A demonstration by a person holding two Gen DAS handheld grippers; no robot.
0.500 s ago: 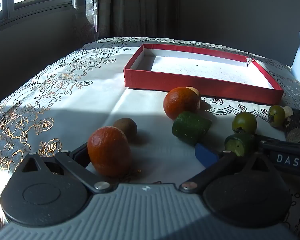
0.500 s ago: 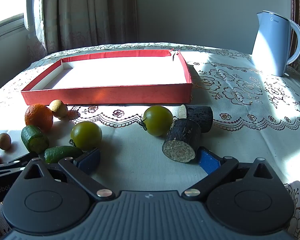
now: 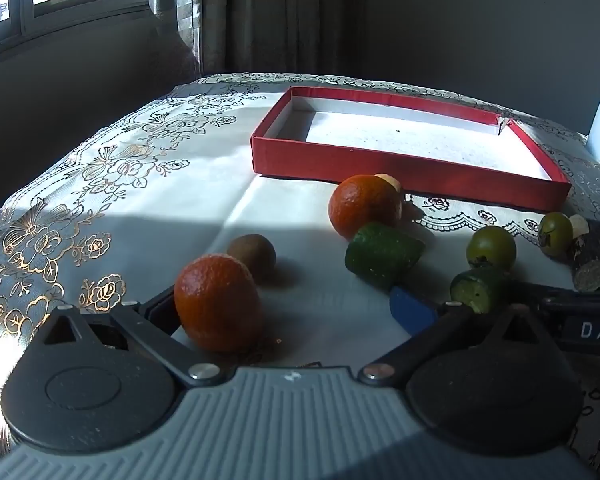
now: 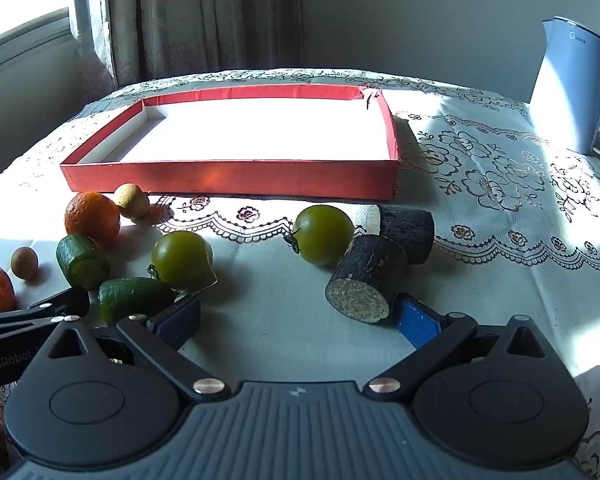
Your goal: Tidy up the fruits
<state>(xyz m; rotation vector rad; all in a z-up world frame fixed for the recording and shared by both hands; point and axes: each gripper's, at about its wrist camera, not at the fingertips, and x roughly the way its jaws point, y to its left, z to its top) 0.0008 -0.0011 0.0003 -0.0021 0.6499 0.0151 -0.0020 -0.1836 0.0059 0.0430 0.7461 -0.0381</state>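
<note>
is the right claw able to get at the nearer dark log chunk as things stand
Probably yes: the right claw is open, and the dark log chunk lies just ahead by its right finger, with nothing between; a green tomato crowds it behind.

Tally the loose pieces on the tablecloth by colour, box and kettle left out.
Orange: 2, the near orange and the far orange
Green: 4
Brown or tan: 2
Dark bark-skinned: 2
Total: 10

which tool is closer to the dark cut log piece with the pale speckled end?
Right. The right tool sits open just short of the dark log piece; the left tool is off to its left by an orange.
</note>
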